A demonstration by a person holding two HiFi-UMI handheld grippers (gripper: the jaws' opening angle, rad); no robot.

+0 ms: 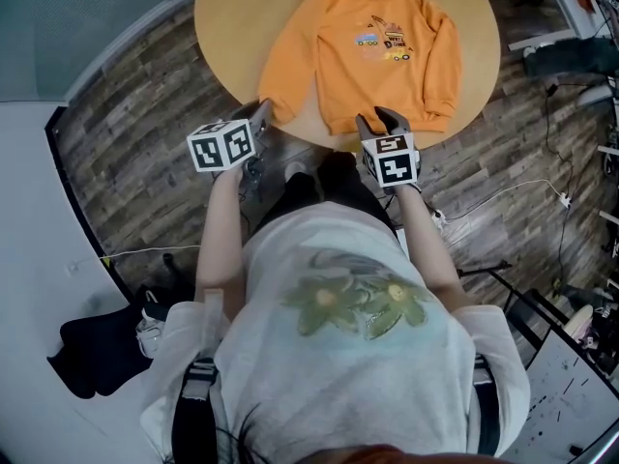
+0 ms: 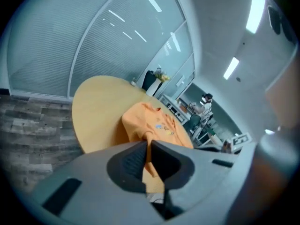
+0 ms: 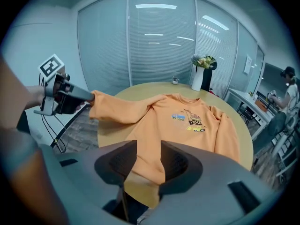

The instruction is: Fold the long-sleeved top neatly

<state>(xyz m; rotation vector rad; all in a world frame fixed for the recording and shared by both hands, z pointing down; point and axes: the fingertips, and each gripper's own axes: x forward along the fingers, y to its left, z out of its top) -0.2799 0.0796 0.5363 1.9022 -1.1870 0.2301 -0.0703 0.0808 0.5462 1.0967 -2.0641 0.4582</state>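
An orange long-sleeved top (image 1: 358, 51) with a digger print lies face up on the round wooden table (image 1: 232, 27), collar away from me. My left gripper (image 1: 263, 112) is shut on the cuff of the left sleeve (image 3: 117, 109) and holds it out off the table's left edge. In the left gripper view, orange cloth (image 2: 154, 123) runs into the closed left gripper (image 2: 147, 146). My right gripper (image 1: 380, 121) hovers open just above the hem at the near edge. In the right gripper view, nothing sits between the fingers of the right gripper (image 3: 149, 156).
A vase of flowers (image 3: 199, 76) stands at the table's far edge. Dark wood floor surrounds the table, with cables (image 1: 522, 187) at the right and a black bag (image 1: 97, 351) at the lower left. A person (image 3: 288, 86) sits at desks far right.
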